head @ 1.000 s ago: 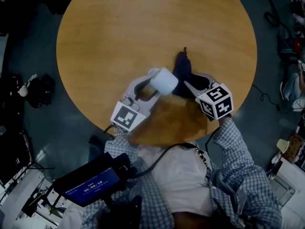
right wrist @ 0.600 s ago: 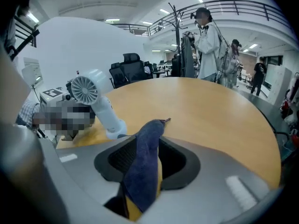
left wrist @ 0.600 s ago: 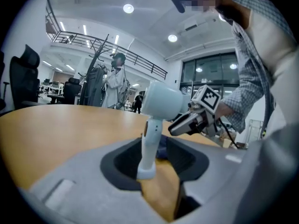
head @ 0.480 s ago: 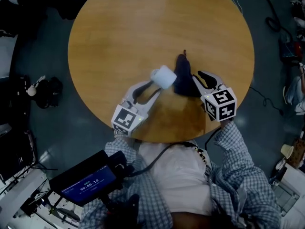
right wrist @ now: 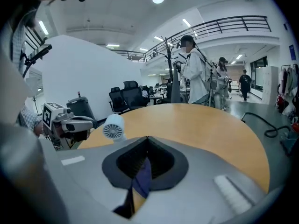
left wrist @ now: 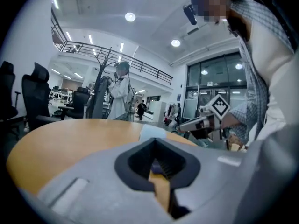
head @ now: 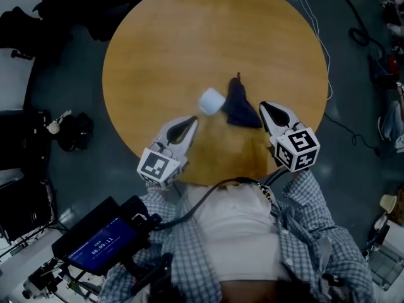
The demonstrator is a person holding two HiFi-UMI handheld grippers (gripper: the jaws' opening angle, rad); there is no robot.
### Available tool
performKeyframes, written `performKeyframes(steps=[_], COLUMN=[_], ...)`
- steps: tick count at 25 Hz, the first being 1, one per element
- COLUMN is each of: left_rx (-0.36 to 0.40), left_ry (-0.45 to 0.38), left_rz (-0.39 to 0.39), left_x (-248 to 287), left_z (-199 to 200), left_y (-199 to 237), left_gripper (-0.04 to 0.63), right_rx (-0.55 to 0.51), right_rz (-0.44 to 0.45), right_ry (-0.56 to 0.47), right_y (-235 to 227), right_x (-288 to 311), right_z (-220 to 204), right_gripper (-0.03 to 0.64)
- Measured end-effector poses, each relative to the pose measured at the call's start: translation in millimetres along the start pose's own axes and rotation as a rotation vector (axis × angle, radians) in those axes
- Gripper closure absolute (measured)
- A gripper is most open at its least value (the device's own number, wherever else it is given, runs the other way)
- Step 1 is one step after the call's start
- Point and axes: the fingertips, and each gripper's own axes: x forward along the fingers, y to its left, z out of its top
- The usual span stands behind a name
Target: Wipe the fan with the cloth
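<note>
A small white fan (head: pixel 212 101) lies on the round wooden table (head: pixel 189 36), with a dark blue cloth (head: pixel 240 105) crumpled just to its right. My left gripper (head: pixel 192 120) sits a little nearer than the fan, apart from it. Its jaws have just been closing and now meet with nothing between them. My right gripper (head: pixel 262 105) is beside the cloth's right edge, its jaws also just closed, and it holds nothing. In the left gripper view the shut tips (left wrist: pixel 156 140) point at the fan (left wrist: pixel 152 131). The right gripper view shows the fan (right wrist: pixel 113 126) left of the shut tips (right wrist: pixel 147 138).
The table's near edge runs just behind both grippers. A device with a blue screen (head: pixel 95 245) hangs at the person's left side. Cables (head: pixel 353 17) trail on the floor to the right. Standing people (right wrist: pixel 194 69) and office chairs (right wrist: pixel 124 97) are beyond the table.
Both grippers have drawn back toward the person, away from the fan and cloth. Both pairs of jaws went from open to shut. The fan and cloth stay on the table.
</note>
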Motion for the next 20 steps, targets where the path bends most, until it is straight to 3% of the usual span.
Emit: performKeyframes(steps=[2,7,20], left_rx=[0.017,0.031,0.037], left_ry=[-0.031,-0.011,-0.005], left_rz=[-0.014,-0.042,-0.017], left_x=[1.0,7.9,15.6], left_z=[6.5,4.2,14.7], left_y=[2.8,0.9,12.1], left_gripper=[0.594,0.594,0.594], right_rx=[0.012,0.023,-0.003], right_rz=[0.008,0.023,0.084], right_ry=[-0.027,-0.061,-0.067], right_y=[2.7,7.1,19.4], right_x=[1.9,3.5,18.5], right_z=[2.4,5.6,14.6], right_gripper=[0.614,0.614,0.614])
